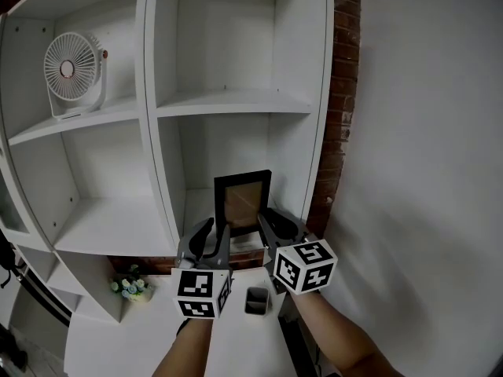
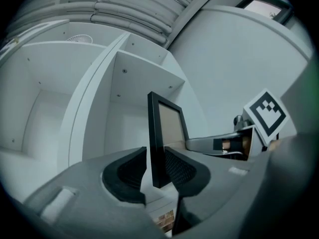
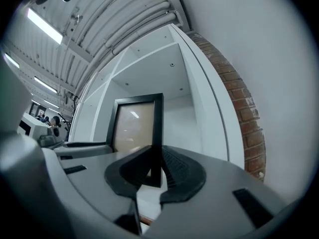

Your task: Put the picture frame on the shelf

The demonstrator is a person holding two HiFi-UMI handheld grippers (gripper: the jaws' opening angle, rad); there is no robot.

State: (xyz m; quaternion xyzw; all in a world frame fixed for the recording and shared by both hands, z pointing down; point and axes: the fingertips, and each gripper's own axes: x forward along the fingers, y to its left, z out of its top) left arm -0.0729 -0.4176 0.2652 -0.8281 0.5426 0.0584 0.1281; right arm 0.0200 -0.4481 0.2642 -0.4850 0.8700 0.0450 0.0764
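Left tool (image 1: 212, 236) slack, jaws wide around left edge of picture frame (image 1: 243, 201), pads not pressing. Right tool (image 1: 273, 225) clamps right edge. Frame upright in centre compartment of shelf (image 1: 110, 230), near front lip. Risks: one-sided grip twists frame; snag on pull-back tips it forward off lip.

The left gripper (image 1: 213, 238) and the right gripper (image 1: 281, 225) both have a smooth grey body with two curved jaws. The jaws are lined inside with black ribbed pads (image 2: 124, 171). Each gripper carries a white cube (image 1: 201, 293) with black square markers on its faces.
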